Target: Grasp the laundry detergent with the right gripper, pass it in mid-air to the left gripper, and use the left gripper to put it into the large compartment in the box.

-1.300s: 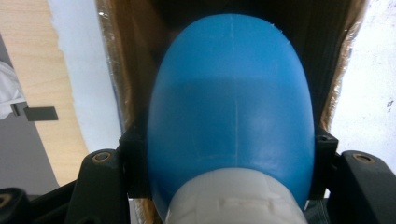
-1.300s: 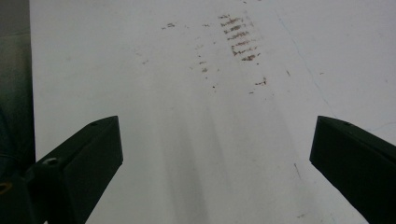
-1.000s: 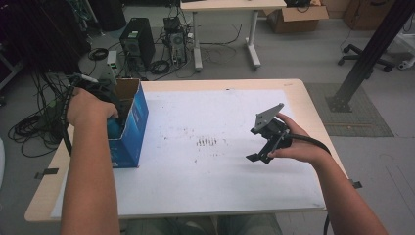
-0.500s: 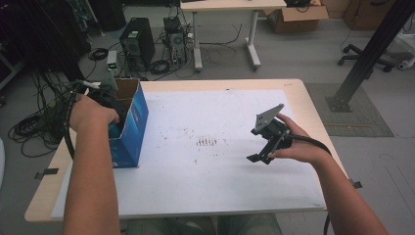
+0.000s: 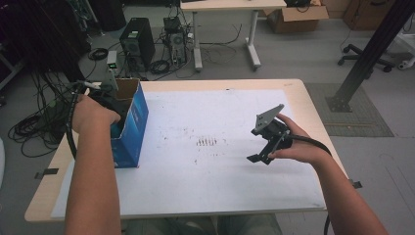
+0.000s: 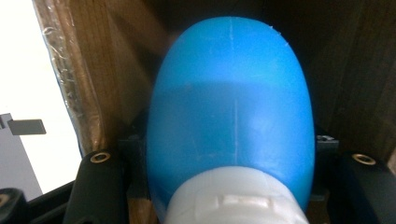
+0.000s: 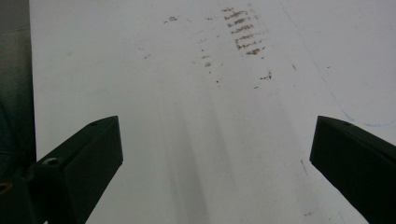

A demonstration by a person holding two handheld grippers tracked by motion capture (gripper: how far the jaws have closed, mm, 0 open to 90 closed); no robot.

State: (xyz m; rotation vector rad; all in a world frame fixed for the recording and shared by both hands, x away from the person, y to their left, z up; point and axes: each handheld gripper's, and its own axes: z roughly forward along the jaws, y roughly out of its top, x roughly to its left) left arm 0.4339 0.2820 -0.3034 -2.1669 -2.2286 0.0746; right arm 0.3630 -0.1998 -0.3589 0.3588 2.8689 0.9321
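Indoors, stained white table [image 5: 220,181], grey floor [image 5: 303,54]

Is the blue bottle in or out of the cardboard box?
In. The blue bottle sits between brown cardboard box walls, clamped by the left tongs.

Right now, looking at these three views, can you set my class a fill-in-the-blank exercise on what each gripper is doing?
1. The left gripper is shut on a blue ____ with a white cap.
2. That gripper reaches inside the blue cardboard ____ at the table's left edge.
3. The right gripper hangs over the white sheet with its jaws ____.
4. Between the two hands, the sheet bears dark ____.

Missing words: bottle; box; open; marks
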